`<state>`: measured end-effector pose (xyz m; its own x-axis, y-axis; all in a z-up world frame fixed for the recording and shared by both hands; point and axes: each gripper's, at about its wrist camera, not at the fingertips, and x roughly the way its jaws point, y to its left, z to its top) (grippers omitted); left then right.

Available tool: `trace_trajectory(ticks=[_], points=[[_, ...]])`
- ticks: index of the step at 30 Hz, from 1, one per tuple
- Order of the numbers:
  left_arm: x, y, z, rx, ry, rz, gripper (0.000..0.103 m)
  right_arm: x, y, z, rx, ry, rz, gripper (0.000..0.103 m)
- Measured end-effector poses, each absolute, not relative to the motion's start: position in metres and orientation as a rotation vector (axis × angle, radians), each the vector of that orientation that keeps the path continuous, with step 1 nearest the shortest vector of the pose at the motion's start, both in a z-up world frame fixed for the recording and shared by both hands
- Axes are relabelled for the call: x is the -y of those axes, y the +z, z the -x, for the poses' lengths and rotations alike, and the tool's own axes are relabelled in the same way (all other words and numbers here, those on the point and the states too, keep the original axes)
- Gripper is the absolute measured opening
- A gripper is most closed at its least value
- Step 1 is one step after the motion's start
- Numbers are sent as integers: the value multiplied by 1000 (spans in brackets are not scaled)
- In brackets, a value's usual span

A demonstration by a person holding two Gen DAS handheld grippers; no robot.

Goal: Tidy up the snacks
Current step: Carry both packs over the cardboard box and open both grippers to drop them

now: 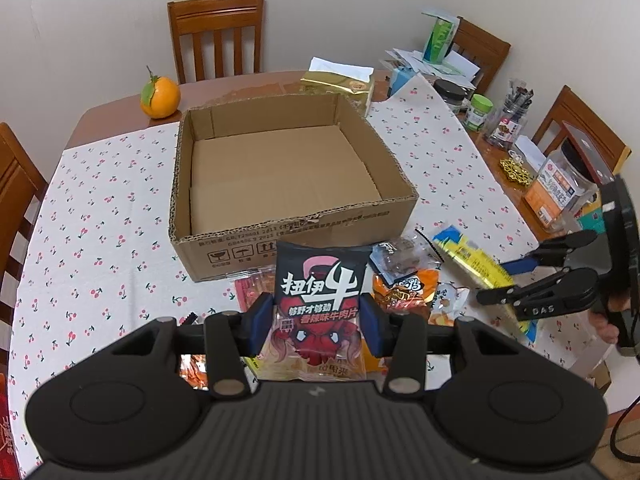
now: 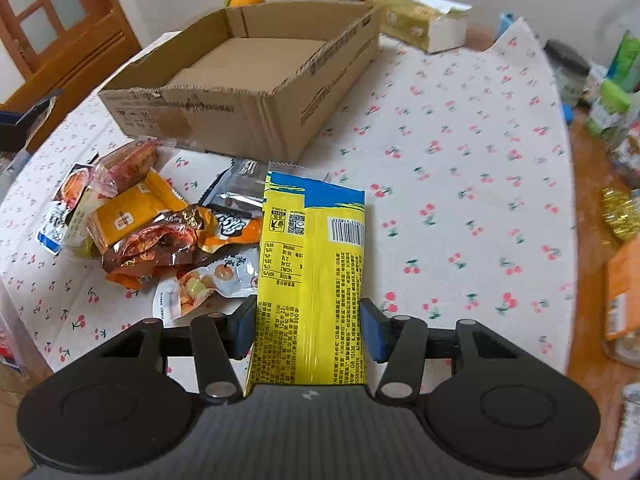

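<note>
- The left gripper (image 1: 317,322) has its blue pads clamped on a black-and-red beef jerky packet (image 1: 320,304), which stands upright between them.
- The right gripper (image 2: 308,330) pinches a long yellow-and-blue snack packet (image 2: 314,264) (barcode side up).
- Past both sets of fingertips sits the cardboard box (image 1: 296,236); loose snack packets (image 2: 160,236) lie left of the right fingers.

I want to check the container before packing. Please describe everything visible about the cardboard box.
The cardboard box is brown corrugated card, wide and shallow, open on top with roughly torn rims. Its inside looks empty. Black print and handling symbols mark the near wall. It sits flat on the cherry-print tablecloth, snack packets lying before it.
</note>
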<state>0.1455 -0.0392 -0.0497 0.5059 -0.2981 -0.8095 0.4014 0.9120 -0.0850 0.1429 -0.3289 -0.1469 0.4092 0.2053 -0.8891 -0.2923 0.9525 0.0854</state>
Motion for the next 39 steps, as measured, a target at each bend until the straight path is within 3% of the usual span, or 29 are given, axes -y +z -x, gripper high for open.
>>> trace_trajectory(ticks=[10,19,22,24,39], points=[[36,-36,-173,-909,-460,-144,45,302,-67,-145,-976,266,120,58],[38,-40,-270,-848,-437,-130,45,265,-36,-194,-891,289,101,58],[39,-51,-305,-810,-397,-107,57,253,-38,-212,-894,275,94,58],[39,-58,-319,-798,-338,-92,89,247,-42,-223,-900,267,86,58],[-14,-56,-225,-722,-278,-75,95,207,-51,-310,-916,209,103,58]])
